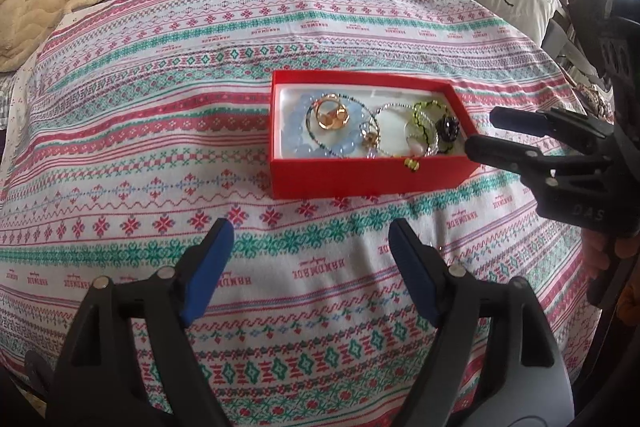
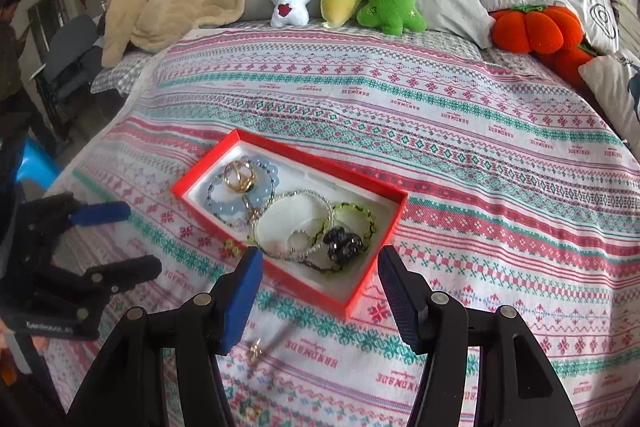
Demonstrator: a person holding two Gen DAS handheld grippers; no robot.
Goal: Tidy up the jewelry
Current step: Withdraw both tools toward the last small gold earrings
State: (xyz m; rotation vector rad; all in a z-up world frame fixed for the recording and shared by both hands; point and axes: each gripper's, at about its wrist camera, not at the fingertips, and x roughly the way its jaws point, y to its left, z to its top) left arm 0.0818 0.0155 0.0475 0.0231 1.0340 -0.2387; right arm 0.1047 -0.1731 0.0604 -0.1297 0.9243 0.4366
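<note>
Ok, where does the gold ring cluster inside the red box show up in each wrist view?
Left wrist view: the gold ring cluster sits just above picture centre, in the left half of the red box, on the pale blue bead bracelet.
Right wrist view: it lies left of centre, in the box's far-left end.
Shared landmark: the black beaded piece at the box's opposite end.

The bedspread (image 1: 160,75) repeats the word "HANDMADE"; the right gripper (image 1: 480,133) reads "DAS".
</note>
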